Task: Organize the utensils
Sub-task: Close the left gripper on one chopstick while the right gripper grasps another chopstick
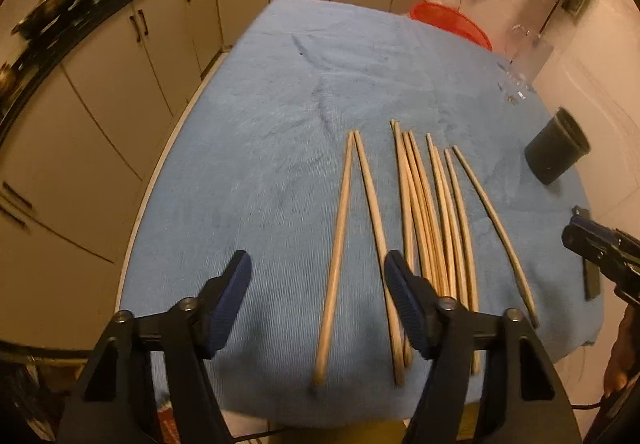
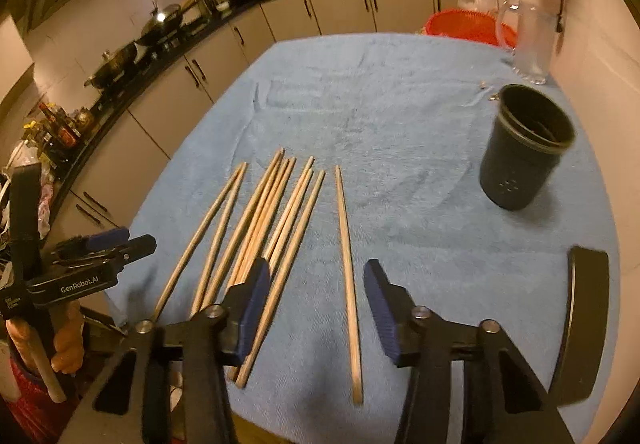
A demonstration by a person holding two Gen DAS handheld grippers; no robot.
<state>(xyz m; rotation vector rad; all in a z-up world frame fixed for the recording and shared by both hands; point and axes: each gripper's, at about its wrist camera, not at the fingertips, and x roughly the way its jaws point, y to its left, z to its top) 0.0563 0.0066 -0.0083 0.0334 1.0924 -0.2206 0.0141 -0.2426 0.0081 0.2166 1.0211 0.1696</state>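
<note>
I see one black cup (image 2: 524,147) upright on the blue cloth (image 2: 400,115), its inside too dark to read. About ten chopsticks (image 1: 420,203) lie beside it. My left gripper (image 1: 318,284) and right gripper (image 2: 316,296) are spread, pinching nothing.

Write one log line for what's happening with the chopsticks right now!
left gripper: open over chopsticks | right gripper: open over single chopstick | black cup: upright on blue cloth | nothing held
</note>
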